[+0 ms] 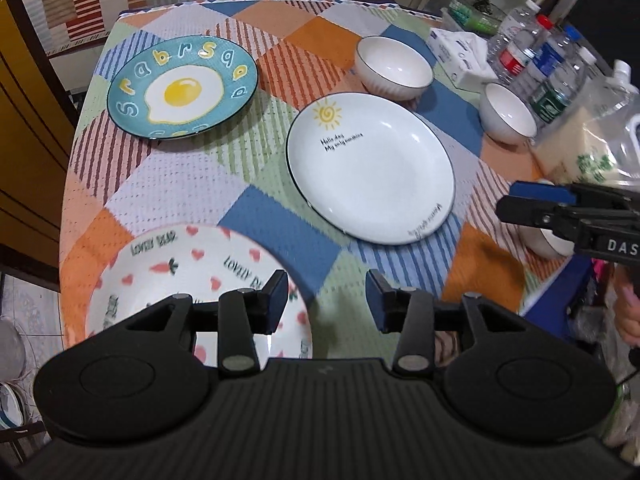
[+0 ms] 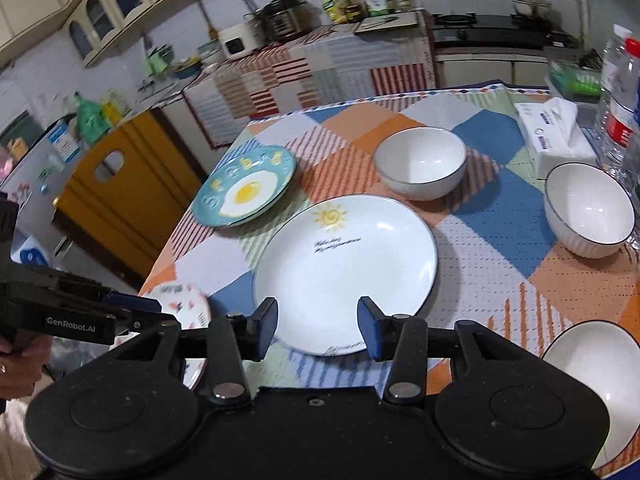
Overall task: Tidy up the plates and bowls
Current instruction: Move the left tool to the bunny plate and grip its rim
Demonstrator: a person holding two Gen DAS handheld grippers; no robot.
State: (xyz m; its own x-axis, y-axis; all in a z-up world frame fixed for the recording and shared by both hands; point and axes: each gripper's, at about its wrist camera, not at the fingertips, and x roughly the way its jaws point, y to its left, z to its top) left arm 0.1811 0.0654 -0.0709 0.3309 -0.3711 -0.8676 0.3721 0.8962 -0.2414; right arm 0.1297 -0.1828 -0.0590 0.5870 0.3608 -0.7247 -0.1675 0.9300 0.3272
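a kitchen is behind, and the counter point(image 2: 480, 240) has a patchwork cloth. i keep both tongs above it, jaws apart, nothing between them. the left tongs point(image 1: 327, 300) hang over the rim of the heart plate point(image 1: 168, 264), at the near left corner. the right tongs point(image 2: 317, 322) point at the near rim of the sun plate point(image 2: 344, 272) in the middle. the egg plate point(image 2: 245, 186) lies far left, three white bowls on the right. i judge each hand takes its nearer plate.
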